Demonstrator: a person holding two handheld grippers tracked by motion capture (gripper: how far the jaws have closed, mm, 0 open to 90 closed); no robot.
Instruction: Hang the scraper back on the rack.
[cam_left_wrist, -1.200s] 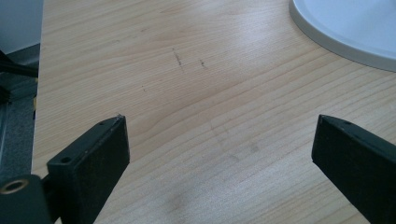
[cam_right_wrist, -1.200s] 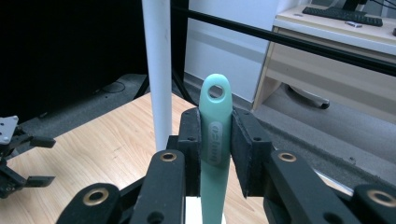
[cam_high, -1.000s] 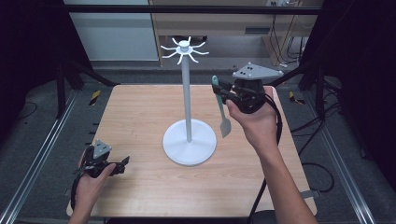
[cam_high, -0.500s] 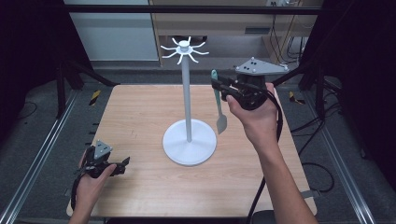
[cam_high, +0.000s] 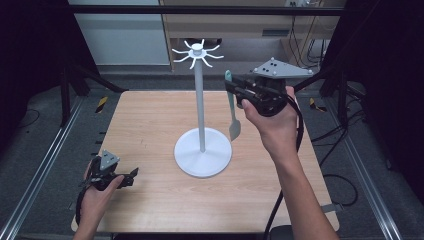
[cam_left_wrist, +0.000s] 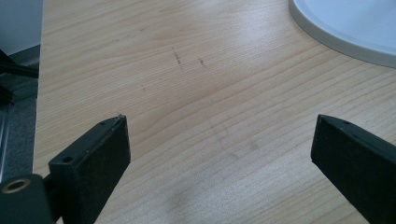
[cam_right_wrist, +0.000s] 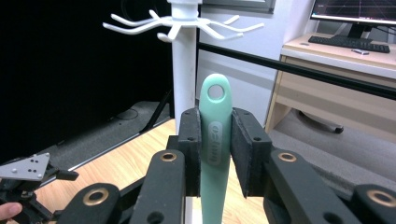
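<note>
Pale wood grain runs across the one table (cam_high: 150, 130), and at the lower left of the high view the left gripper (cam_high: 131, 175) rests low on it, jaws spread wide with nothing between them. Past it, at centre frame, stands a single white metal rack with a round base, a tall thin pole and a crown of curved hooks (cam_high: 202, 150); I count roughly eight hooks, all bare. Right of the pole, higher up, the right gripper (cam_high: 231, 86) is clamped on one mint-green plastic spatula with a hanging hole in its handle end (cam_high: 234, 120), which hangs blade down, above the table and just beside the pole. In the right gripper view the hole sits below the hooks. So the pick-up looks done; raising the spatula and threading a hook through the hole remains.
</note>
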